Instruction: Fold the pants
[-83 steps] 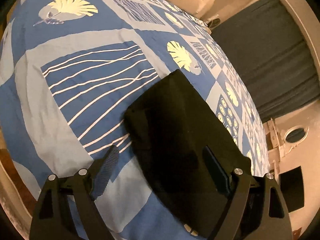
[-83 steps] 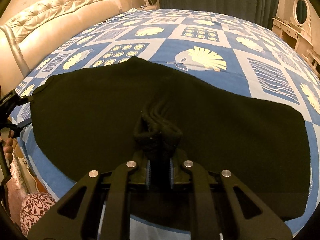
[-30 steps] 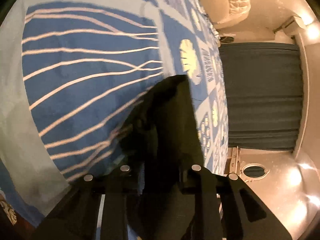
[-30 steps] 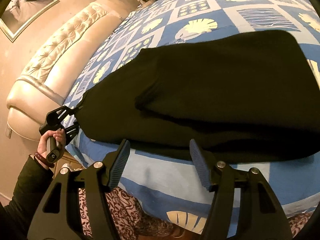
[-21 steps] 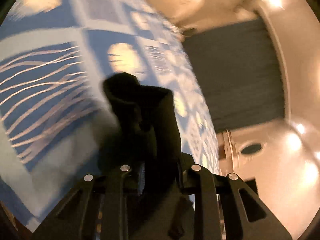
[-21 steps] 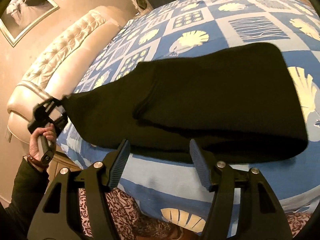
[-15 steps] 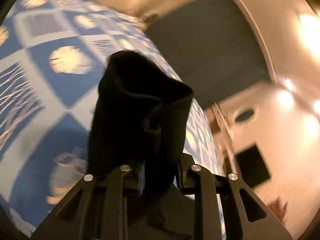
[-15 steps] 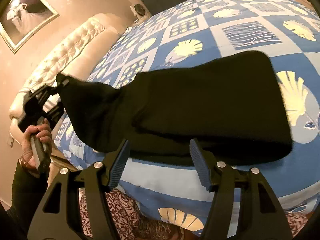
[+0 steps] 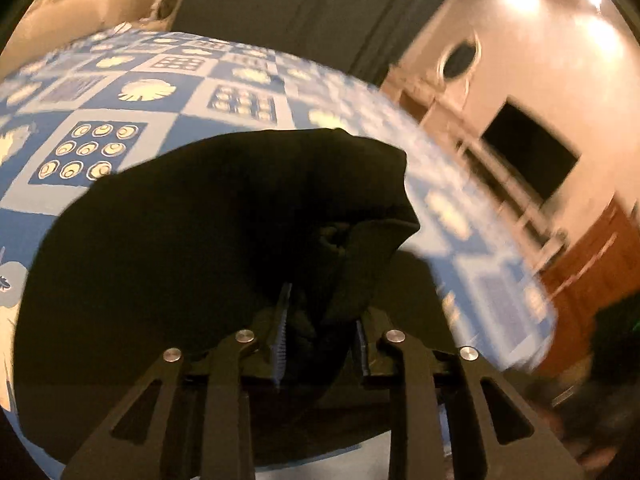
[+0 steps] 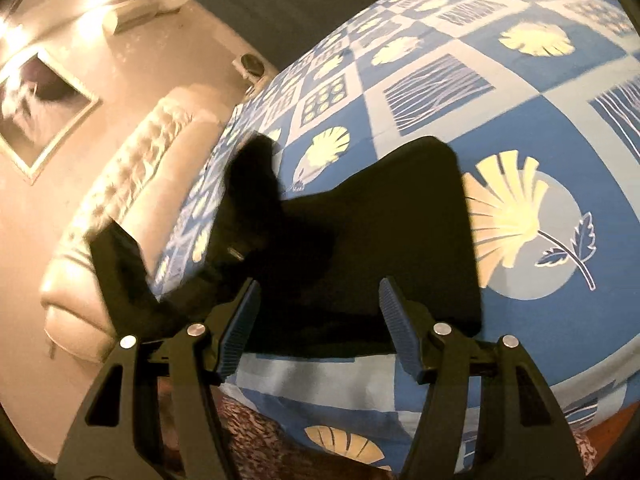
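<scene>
The right gripper [image 10: 318, 322] hangs with its jaws spread wide and nothing between them. Just beyond the jaws, black pants [image 10: 400, 240] lie on a blue patterned bed [image 10: 560, 140]. To the jaws' left one end of the pants rises off the bed. Far left stands a cream tufted headboard [image 10: 132, 184].

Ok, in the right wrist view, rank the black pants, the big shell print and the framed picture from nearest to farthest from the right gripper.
1. black pants, just ahead of the open right gripper
2. big shell print, on the bedspread, right of the pants
3. framed picture, on the wall, far left
</scene>
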`<state>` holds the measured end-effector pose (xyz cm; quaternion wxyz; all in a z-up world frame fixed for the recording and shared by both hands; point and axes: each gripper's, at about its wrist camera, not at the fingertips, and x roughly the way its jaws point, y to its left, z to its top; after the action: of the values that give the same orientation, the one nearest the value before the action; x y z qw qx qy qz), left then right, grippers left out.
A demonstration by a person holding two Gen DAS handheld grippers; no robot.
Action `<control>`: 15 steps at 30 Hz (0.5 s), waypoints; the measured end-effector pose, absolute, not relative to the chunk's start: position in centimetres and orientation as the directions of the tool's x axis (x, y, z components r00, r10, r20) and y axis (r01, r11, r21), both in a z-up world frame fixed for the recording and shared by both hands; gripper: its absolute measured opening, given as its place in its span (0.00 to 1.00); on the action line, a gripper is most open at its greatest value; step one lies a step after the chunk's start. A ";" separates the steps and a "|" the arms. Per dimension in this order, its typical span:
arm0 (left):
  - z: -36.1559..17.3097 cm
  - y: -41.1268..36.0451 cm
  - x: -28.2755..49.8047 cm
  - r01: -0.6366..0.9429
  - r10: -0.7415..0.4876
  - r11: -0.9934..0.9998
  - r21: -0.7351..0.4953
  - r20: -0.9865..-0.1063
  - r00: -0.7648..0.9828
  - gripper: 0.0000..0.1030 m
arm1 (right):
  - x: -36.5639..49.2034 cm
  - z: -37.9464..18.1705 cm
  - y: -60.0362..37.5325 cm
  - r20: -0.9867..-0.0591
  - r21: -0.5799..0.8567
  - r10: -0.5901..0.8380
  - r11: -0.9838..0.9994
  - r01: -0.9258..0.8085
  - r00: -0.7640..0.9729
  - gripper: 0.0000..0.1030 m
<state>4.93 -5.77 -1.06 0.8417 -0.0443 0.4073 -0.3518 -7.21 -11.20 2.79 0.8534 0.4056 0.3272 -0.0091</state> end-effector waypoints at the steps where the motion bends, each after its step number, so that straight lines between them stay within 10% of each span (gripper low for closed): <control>1: -1.8 -6.3 4.9 0.571 -0.602 0.759 -0.314 -0.672 0.431 0.35 | -7.2 2.7 -11.6 -0.561 0.693 0.251 0.663 0.282 0.789 0.60; 5: -2.1 -6.1 3.3 0.622 -0.610 0.733 -0.274 -0.669 0.425 0.75 | -7.2 2.2 -12.6 -0.535 0.738 0.275 0.613 0.283 0.799 0.68; 15: 2.6 1.6 3.9 0.561 -0.607 0.772 -0.298 -0.607 0.513 0.82 | -2.7 0.7 -13.1 -0.489 0.823 0.405 0.507 0.255 0.773 0.72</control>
<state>3.93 1.61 2.59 0.8692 -0.0316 0.3615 -0.3359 -2.69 -13.14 0.67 0.8012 0.4943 0.3339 0.0467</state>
